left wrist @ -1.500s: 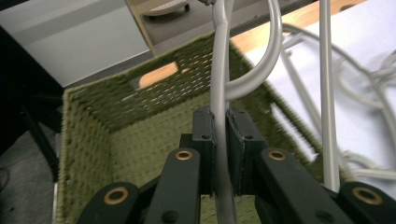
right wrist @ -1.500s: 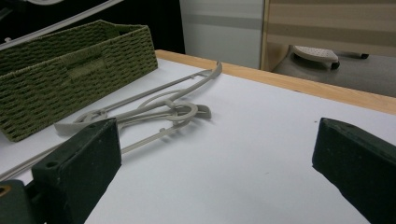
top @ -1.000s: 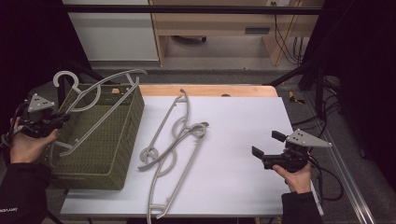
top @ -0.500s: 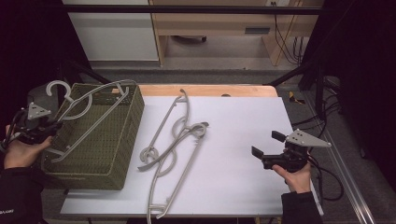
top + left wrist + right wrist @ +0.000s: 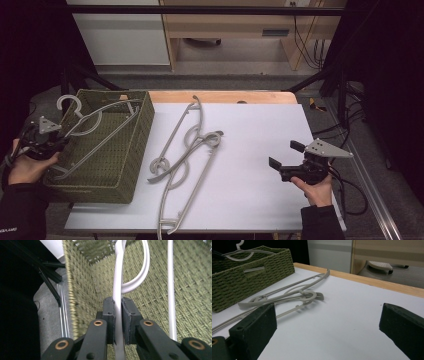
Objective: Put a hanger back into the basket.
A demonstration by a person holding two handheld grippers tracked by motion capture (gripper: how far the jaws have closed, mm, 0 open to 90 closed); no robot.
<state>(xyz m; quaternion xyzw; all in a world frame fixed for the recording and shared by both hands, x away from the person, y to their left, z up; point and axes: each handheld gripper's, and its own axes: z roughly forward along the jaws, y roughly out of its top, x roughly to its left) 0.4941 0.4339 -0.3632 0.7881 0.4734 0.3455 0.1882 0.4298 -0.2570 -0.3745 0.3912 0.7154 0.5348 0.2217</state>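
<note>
Hanger (image 5: 95, 131), pale grey plastic with a curved hook and thin bars, is gripped by the left gripper (image 5: 46, 142) at the left rim of the woven green basket (image 5: 131, 165). In the left gripper view the jaws are seen clenched on a slim bar of the hanger (image 5: 118, 292), with the looped hook (image 5: 138, 277) rising just beyond the pads and a second bar (image 5: 171, 290) running alongside, over the basket's weave (image 5: 92, 282). In the high view the hanger is laid slantwise across the basket's opening, its hook jutting past the far left corner. Two further grey hangers (image 5: 187, 150), interlocked, are laid on the white table (image 5: 260, 130) just beside the basket. The right gripper (image 5: 289, 162) is held above the table's right part, jaws spread wide with nothing between them.
</note>
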